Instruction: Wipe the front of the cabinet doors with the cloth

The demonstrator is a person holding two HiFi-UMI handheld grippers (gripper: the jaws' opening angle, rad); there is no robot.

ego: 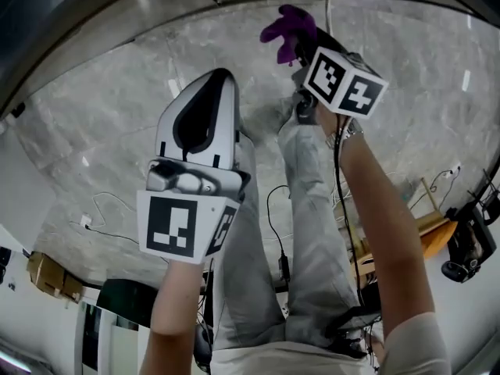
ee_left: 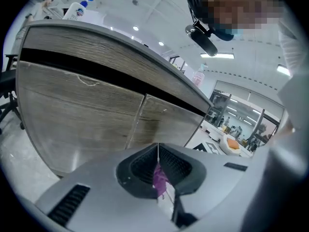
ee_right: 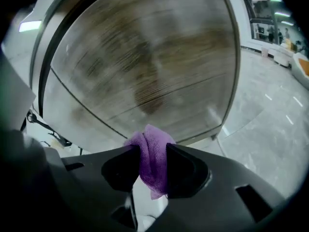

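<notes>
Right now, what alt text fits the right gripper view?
The jaws of the right gripper are shut on a bunched purple cloth, pointing at a wood-grain cabinet door that fills the view. Grey floor shows at right.

The cabinet doors (ee_left: 87,110) showed grey-brown wood grain, matt with a faint sheen. In front of them the cloth (ee_right: 152,153) was a purple, nubby pile, soft and dull. The right gripper (ee_right: 153,161) clamped on it was dark matt plastic. The left gripper (ee_left: 158,148), facing the doors, was smooth pale-grey plastic with ribbed dark pads (ee_left: 176,166). Below the doors, the floor (ego: 101,131) was glossy grey veined stone.
</notes>
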